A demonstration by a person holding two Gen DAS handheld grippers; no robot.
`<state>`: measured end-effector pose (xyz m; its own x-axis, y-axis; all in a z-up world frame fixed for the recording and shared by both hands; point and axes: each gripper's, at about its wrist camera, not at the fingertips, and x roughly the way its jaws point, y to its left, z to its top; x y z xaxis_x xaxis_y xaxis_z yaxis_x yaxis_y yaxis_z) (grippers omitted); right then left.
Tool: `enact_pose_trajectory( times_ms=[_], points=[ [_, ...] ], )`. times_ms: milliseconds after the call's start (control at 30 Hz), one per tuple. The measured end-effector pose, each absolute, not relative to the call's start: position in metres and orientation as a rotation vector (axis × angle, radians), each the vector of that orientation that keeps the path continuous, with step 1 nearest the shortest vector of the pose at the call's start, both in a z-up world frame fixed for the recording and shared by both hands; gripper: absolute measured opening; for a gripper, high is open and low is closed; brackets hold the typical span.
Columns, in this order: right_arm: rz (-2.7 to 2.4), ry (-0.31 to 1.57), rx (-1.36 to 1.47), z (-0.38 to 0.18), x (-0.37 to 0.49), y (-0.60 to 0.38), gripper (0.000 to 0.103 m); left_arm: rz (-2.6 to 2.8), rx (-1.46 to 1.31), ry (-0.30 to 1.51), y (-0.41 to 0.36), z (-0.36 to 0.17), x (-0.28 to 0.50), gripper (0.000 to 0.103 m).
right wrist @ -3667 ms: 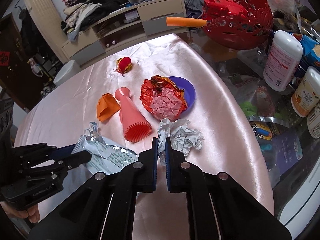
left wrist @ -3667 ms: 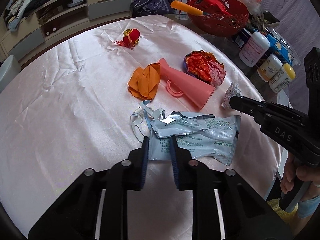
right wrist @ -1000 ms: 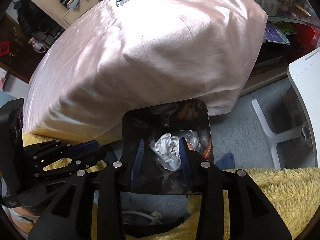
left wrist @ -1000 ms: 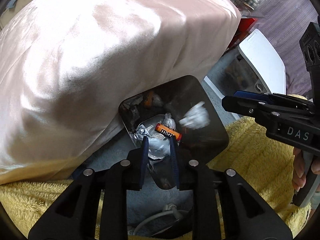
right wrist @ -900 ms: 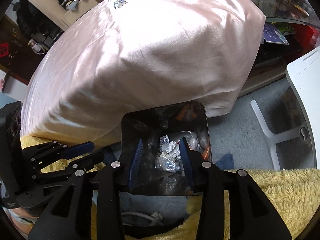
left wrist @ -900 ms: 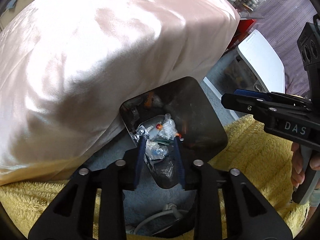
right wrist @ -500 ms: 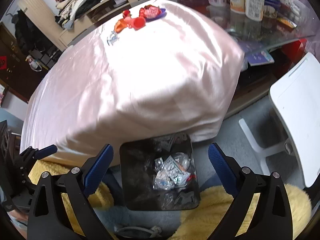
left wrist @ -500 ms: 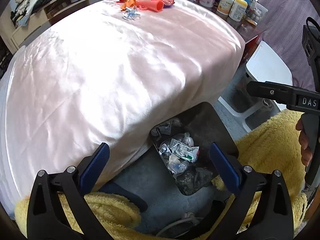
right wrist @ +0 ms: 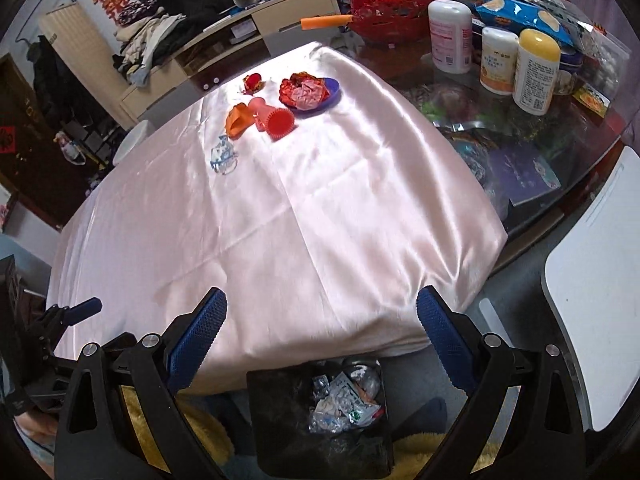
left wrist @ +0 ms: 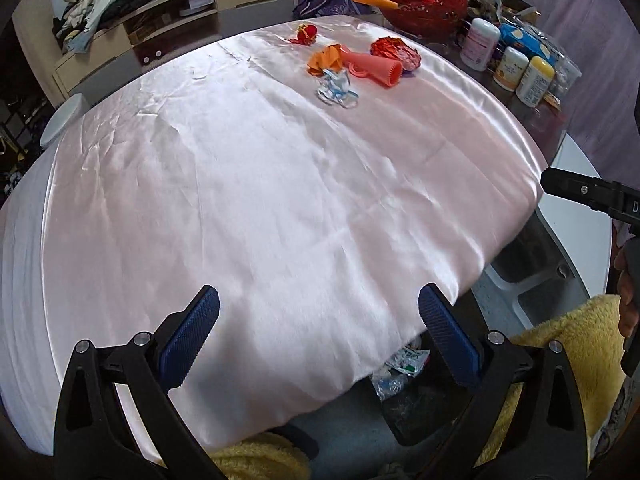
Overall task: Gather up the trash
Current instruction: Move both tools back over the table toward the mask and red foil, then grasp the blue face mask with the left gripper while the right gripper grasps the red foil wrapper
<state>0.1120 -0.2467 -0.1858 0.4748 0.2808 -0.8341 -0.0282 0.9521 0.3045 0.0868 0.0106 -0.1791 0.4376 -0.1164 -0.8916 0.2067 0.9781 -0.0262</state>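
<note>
**Both grippers spread wide and empty above the bin**

Right wrist view looks down over the table edge: the right gripper [right wrist: 320, 320] has its blue pads flung far apart, nothing between them. Directly below sits the black trash bin [right wrist: 276, 420] on the floor, tucked against the hanging pink tablecloth [right wrist: 320, 208], and it's loaded with crumpled wrappers [right wrist: 344, 404], silvery and white. Yellow fuzzy fabric [right wrist: 160, 432] shows either side of the bin.

Over on the left wrist view, the left gripper [left wrist: 320, 332] is just as wide open, holding nothing, hovering over the near side of the cloth. The bin only peeks out under the cloth's edge there.

Up at the far end of the table, more bits lie waiting: a blue-and-white scrap [right wrist: 222, 156], an orange crumple [right wrist: 239, 119] touching a pink ribbed cone [right wrist: 274, 119], a red-and-pink wad [right wrist: 304, 90] sitting on a purple plate [right wrist: 332, 89], and a small red ornament [right wrist: 253, 80] behind them. Bottles [right wrist: 534, 72] stand on the glass to the right.
</note>
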Motion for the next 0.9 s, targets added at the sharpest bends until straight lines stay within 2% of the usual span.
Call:
enact_pose_trajectory(
  times_ms=[567, 900],
  points=[
    [0.209, 0.964, 0.237, -0.168, 0.25, -0.221, 0.096, -0.192, 0.073, 1.08, -0.01, -0.182, 0.221, 0.095],
    [0.196, 0.968, 0.212, -0.187, 0.327, -0.207, 0.092, -0.212, 0.057, 1.097, -0.026, -0.197, 0.273, 0.095]
  ],
)
